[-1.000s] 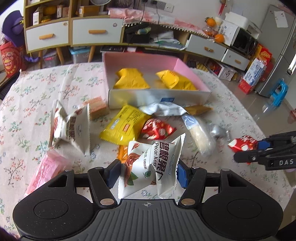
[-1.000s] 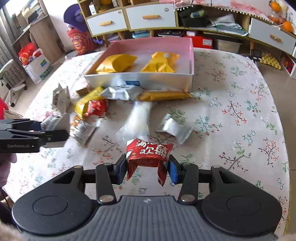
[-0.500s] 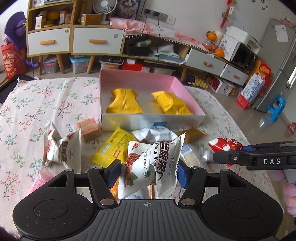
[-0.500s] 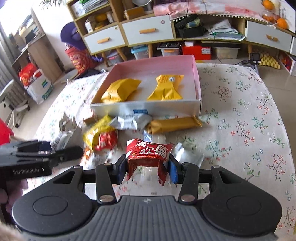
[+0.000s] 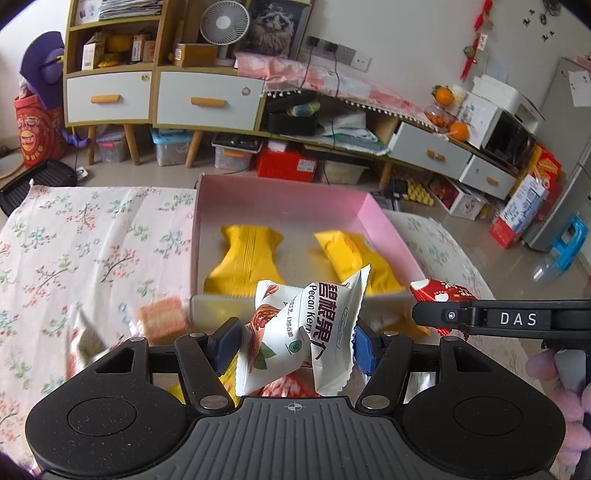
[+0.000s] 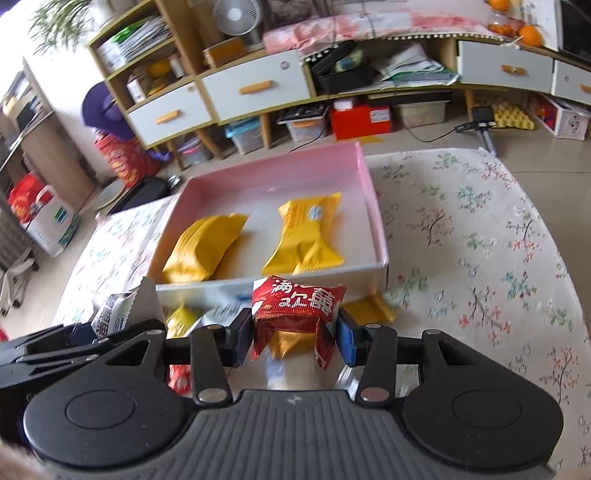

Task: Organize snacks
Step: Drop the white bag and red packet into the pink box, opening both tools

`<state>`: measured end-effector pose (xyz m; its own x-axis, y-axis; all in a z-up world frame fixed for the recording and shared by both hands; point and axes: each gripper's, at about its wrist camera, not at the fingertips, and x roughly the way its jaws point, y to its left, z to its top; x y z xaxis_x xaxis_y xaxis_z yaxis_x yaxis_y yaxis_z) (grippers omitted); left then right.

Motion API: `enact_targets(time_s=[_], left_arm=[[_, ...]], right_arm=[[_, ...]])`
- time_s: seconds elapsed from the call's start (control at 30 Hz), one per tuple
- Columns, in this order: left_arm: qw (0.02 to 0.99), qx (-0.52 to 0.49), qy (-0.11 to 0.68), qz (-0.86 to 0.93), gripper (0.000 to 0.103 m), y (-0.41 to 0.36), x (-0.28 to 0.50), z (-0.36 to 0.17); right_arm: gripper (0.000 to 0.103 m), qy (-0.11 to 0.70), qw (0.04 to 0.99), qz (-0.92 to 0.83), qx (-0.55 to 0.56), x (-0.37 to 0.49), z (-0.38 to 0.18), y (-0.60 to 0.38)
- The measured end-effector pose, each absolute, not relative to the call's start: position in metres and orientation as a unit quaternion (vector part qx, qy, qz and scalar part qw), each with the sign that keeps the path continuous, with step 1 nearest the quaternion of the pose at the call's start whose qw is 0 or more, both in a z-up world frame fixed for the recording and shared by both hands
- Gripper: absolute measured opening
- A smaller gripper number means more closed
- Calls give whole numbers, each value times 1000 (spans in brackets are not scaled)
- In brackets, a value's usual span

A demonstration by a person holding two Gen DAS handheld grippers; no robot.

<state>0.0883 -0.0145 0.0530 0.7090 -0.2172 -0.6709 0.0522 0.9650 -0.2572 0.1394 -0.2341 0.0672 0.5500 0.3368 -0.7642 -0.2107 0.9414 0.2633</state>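
Our left tool [image 5: 293, 345] was clamped on a white pecan packet [image 5: 306, 332], its blue pads pressed to both sides of the wrapper, and we held it above the near wall of the pink box [image 5: 280, 201]. Our right tool [image 6: 293, 338] gripped a red packet [image 6: 295, 306] printed with white characters, likewise raised just short of the box's near edge. In the left view the right tool [image 5: 439, 317] reached in from the right, marked "DAS", with the red packet [image 5: 441, 291] showing at its tip. In the right view the left tool [image 6: 85, 338] came in from the left with the white packet [image 6: 114, 310] in its grip.

Inside the box two yellow packets lay side by side, one left [image 5: 249, 258] and one right [image 5: 356, 260], well apart from each other. More snacks were scattered on the floral bench [image 6: 480, 240] in front of the box: an orange wafer [image 5: 162, 319] just beside its left corner, a white packet [image 5: 83, 338] blurred at far left, and yellow [image 6: 369, 310] and silver [image 6: 221, 314] wrappers partly hidden under the tools. Behind the bench stood a drawer cabinet [image 5: 162, 98] with a small fan [image 5: 219, 22] on top.
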Motion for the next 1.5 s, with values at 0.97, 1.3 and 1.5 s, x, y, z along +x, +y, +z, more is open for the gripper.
enact_targets(time_s=[0.97,1.3,1.5], left_arm=[[936,-34,343,-71,88,-54,161,31],[932,-20,354,-78,90,-56,149,49],[931,-8,356,-75,94,-50,128,61]], right_arm=[[66,424,868,80,245,217,37,-256],[79,418,875,76,234,204,55,-259],[84,426,877,73,211,194,63,-260]])
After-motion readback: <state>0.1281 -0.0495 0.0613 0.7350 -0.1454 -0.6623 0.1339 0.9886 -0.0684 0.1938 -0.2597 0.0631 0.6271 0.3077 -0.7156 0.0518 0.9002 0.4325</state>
